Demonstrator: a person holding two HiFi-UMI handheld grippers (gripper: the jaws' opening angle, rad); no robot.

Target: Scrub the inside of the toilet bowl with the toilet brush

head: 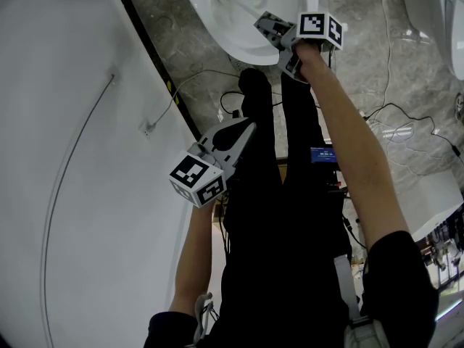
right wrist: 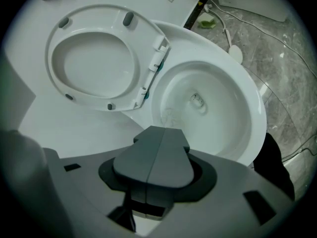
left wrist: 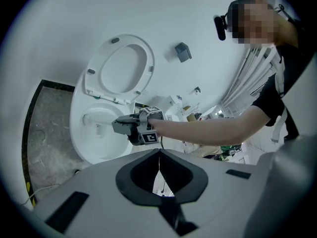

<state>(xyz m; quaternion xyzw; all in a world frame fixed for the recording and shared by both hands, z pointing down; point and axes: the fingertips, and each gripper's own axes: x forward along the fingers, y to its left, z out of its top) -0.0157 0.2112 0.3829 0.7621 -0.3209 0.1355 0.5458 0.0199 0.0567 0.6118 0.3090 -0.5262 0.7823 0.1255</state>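
Watching from above: I see the toilet bowl (head: 230,43) at the top of the head view. It is glossy white ceramic, oval, set on a grey veined stone floor (head: 362,56).
Right tool (head: 265,26): it reaches over the bowl's near rim. In the right gripper view I read its two dark matte jaws pressed flat together, with nothing between them.
Left tool (head: 249,127): it sits lower in the head view, well apart from the bowl. Its jaws meet at the tips along a thin seam, and I see nothing in them.
Bowl interior: a smooth white curve with a small drain opening (right wrist: 198,100) at the bottom.
Raised seat (right wrist: 134,51): an oval plastic ring with small grey bumpers and a teal hinge piece (right wrist: 157,66), standing up against the white wall (head: 65,136).
Marker cubes: black-and-white square patterns on each tool.
Writing: a small blue-lit screen (head: 323,155) on the person's front, print too small for me to read.
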